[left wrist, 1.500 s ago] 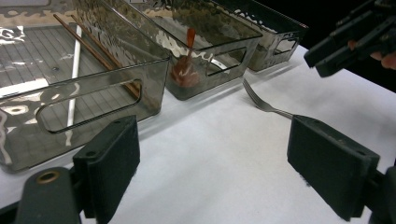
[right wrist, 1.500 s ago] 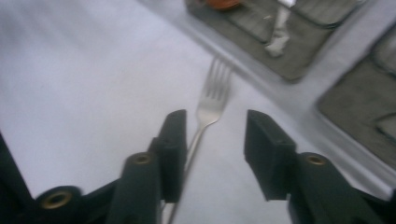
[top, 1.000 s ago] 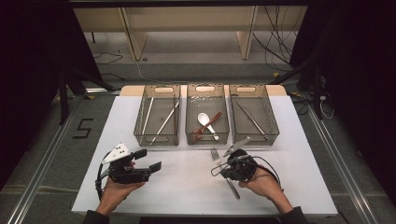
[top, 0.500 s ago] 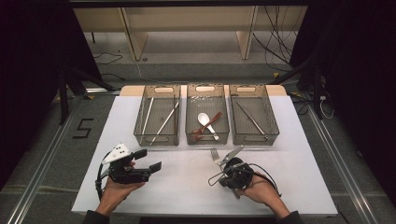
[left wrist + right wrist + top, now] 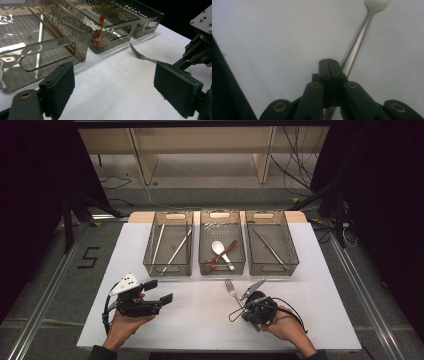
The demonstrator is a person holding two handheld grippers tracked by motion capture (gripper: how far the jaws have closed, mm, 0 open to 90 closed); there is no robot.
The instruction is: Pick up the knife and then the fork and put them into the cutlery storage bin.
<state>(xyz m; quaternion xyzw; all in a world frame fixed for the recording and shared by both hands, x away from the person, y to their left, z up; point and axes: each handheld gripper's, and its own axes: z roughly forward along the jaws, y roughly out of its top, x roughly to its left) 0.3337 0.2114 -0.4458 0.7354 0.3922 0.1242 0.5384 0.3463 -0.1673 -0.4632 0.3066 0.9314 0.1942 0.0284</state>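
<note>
The left gripper [image 5: 159, 290] is held low over the white tabletop [image 5: 200, 320], fingers [image 5: 58, 87] spread wide with nothing between them. The right gripper [image 5: 246, 309] is closed on the handle of the fork [image 5: 232, 291] — tines pointed toward the three grey bins [image 5: 221, 242] lined up beyond.

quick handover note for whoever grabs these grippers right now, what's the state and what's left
Right gripper: jaws shut, low over the white table, on or right beside the handle of the fork; whether it truly pinches it I cannot tell.
Left gripper: open, holding nothing, in front of the left bin.
Bins: left bin holds chopsticks, middle bin holds a white spoon and a red spoon, right bin holds a long utensil.
Left to do: the fork is not yet in a bin; probably lift it and drop it in one.
</note>
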